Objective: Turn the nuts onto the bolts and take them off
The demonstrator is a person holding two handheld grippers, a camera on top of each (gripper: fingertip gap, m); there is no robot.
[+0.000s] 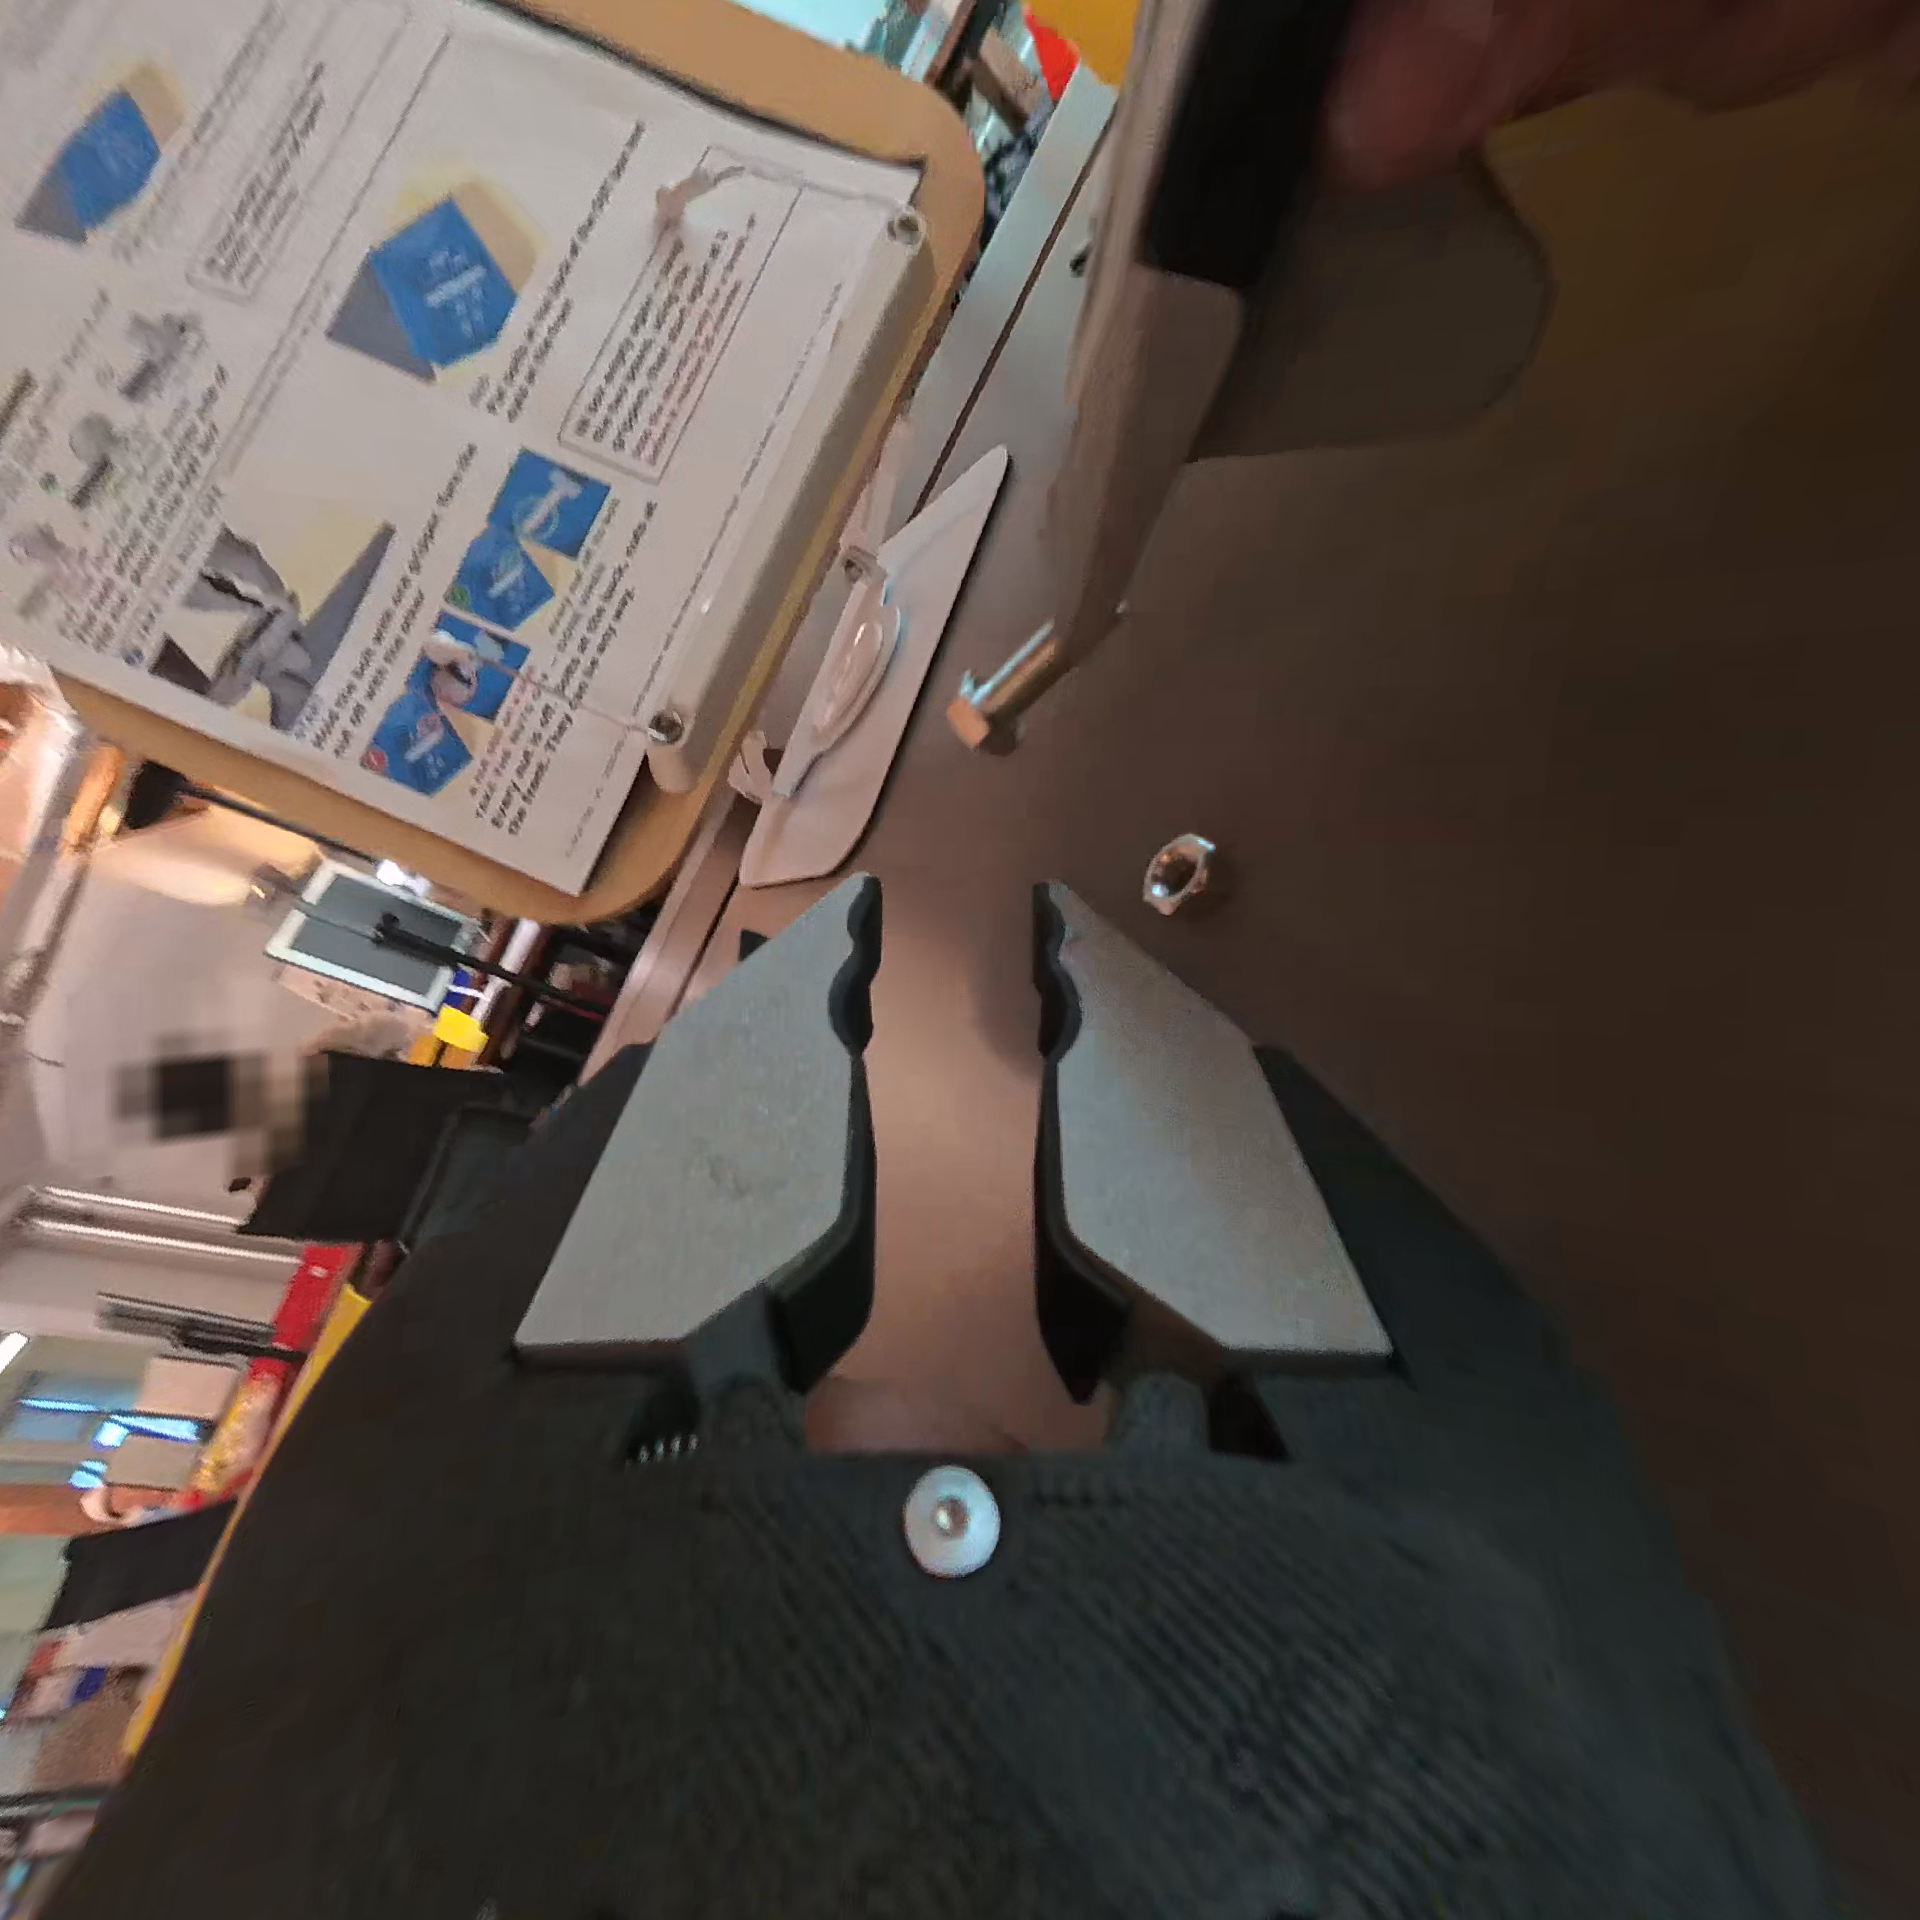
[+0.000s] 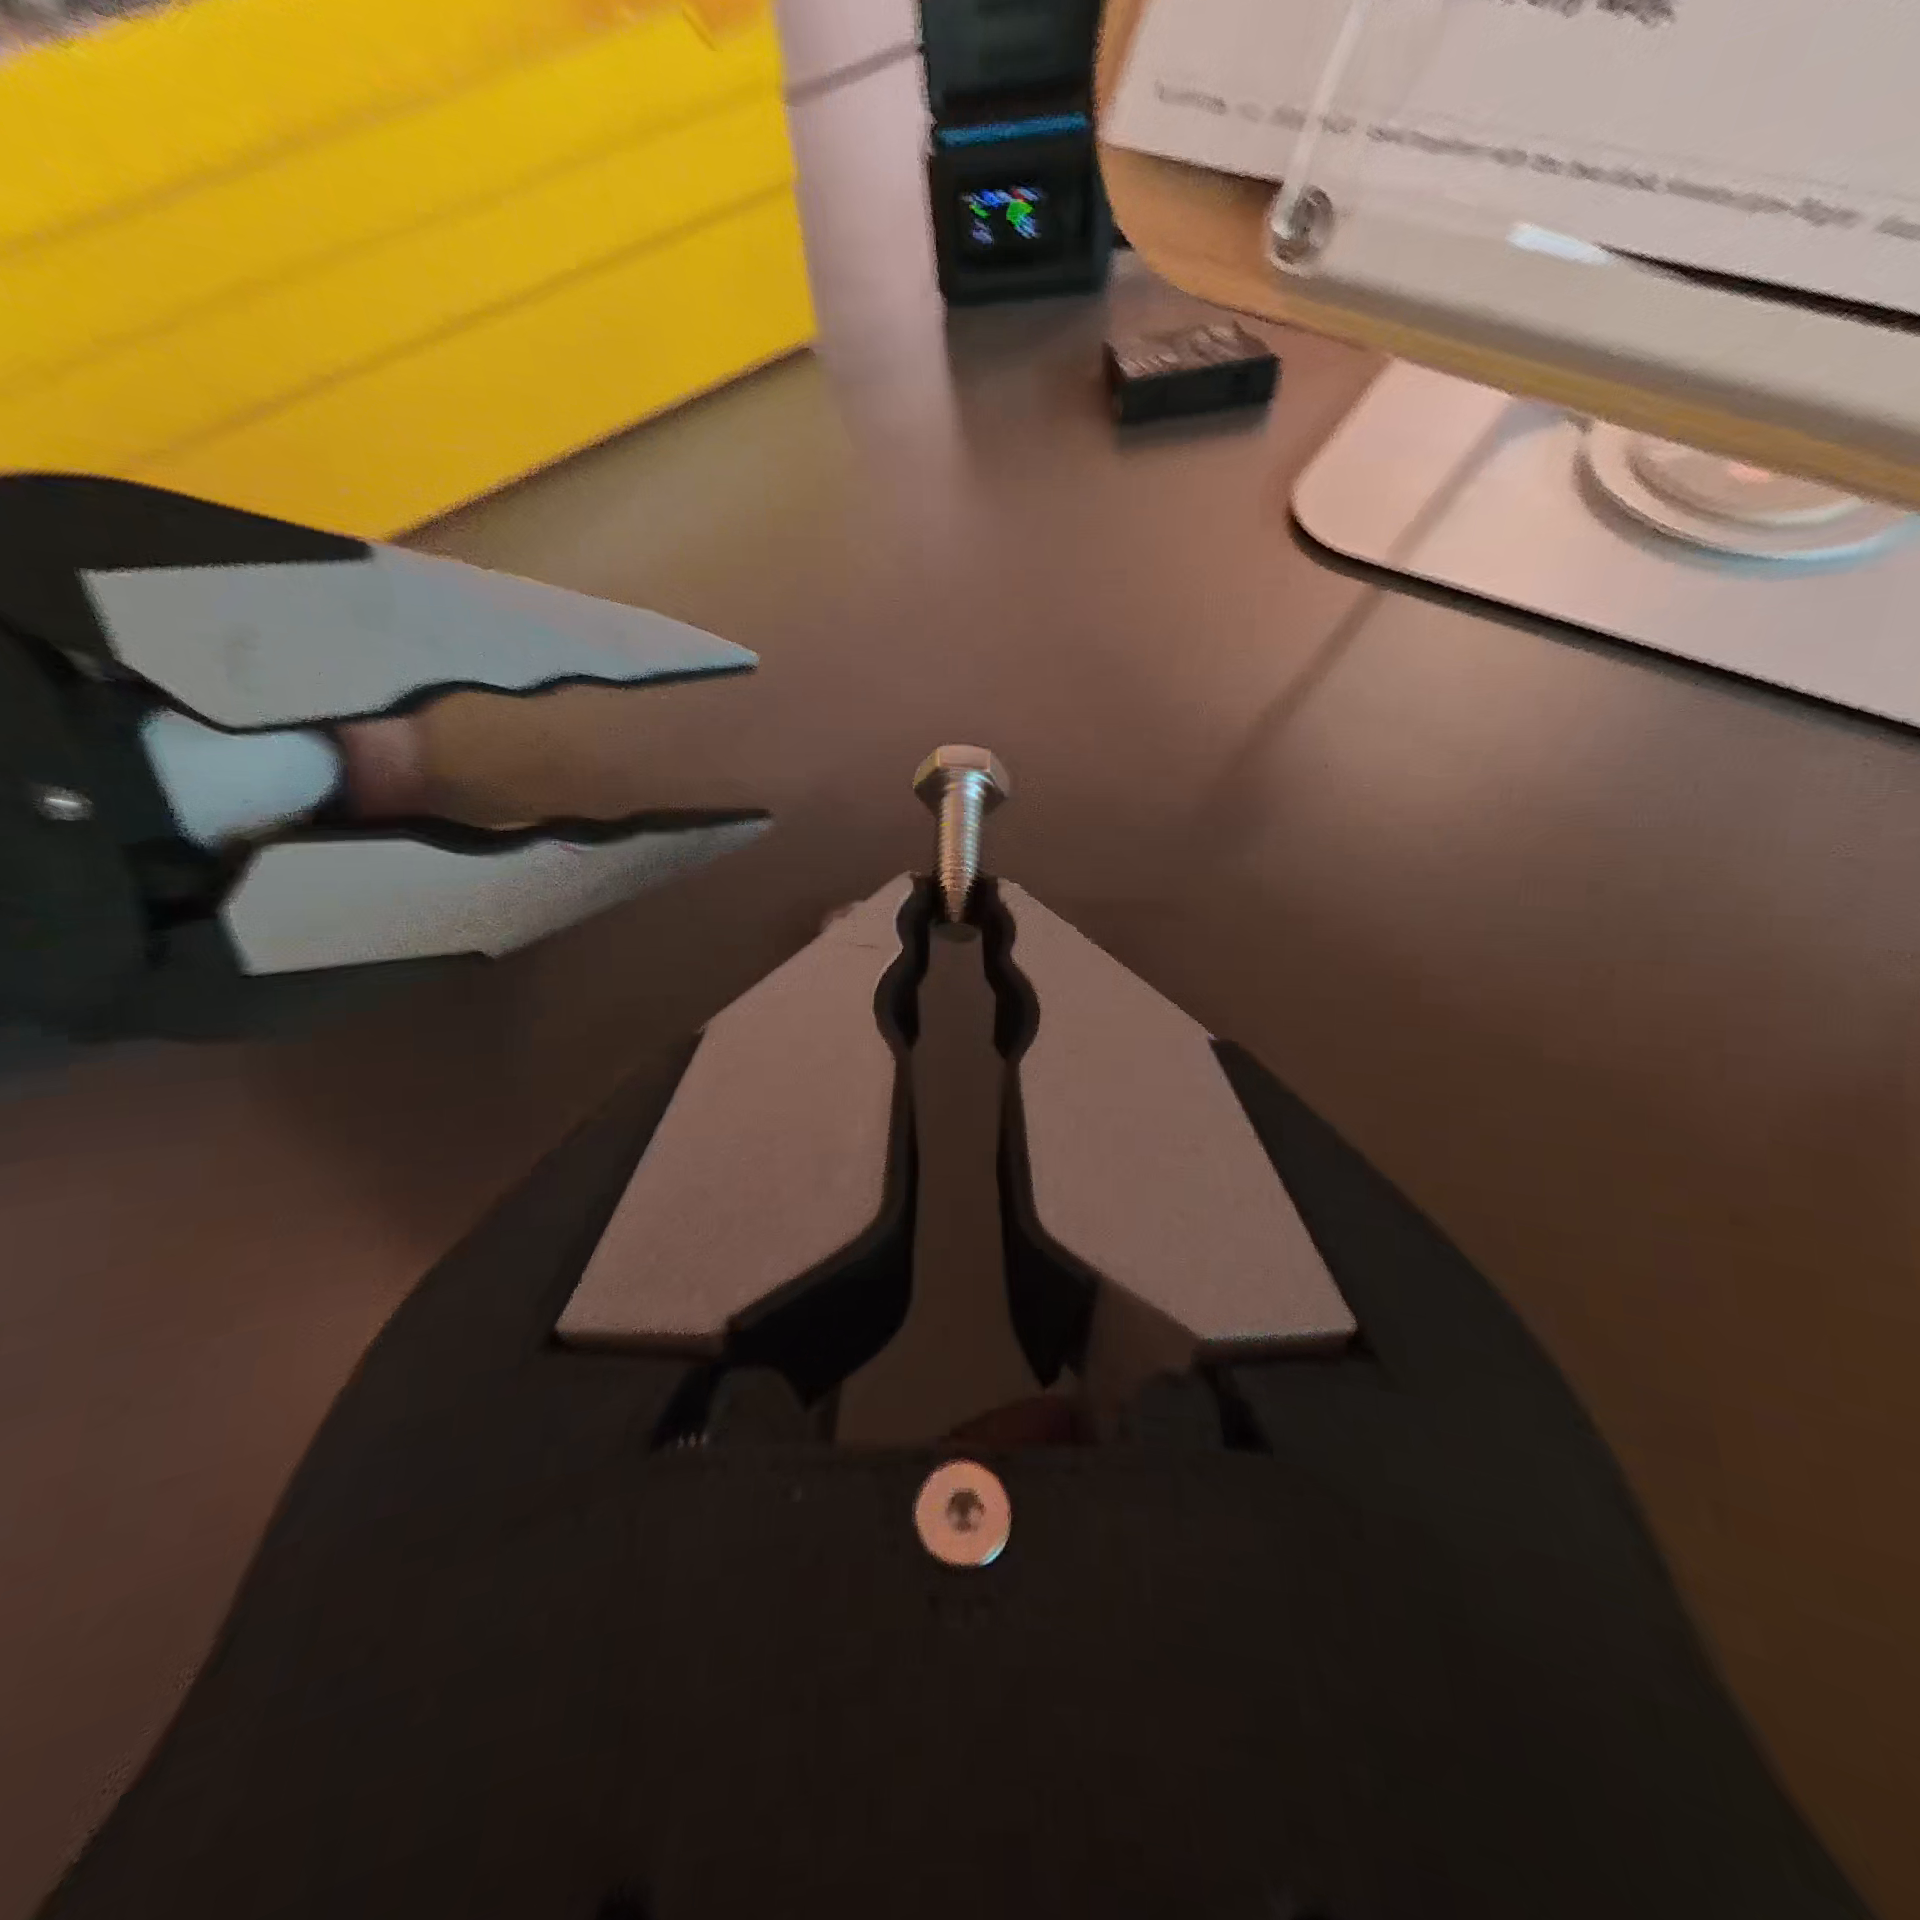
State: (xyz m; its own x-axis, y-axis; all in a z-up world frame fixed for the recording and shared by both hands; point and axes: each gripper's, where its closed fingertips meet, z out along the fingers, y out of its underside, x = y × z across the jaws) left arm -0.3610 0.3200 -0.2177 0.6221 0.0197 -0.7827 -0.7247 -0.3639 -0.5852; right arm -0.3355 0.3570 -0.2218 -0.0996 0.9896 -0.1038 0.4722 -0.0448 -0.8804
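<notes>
My right gripper is shut on the threaded end of a silver hex bolt, head pointing away, held just above the dark table. The same bolt shows in the left wrist view, pinched at the tip of the right gripper that comes in from the top. My left gripper is open and empty, tilted on its side; it also shows at the left of the right wrist view, a little left of the bolt. A loose silver nut lies on the table, just right of my left gripper's right fingertip.
A sheet of instructions on a stand with a white base stands at the table's edge. A yellow box, a small black device with a screen and a small black block sit at the back. The tips of one gripper are about 5 cm away from the tips of the other.
</notes>
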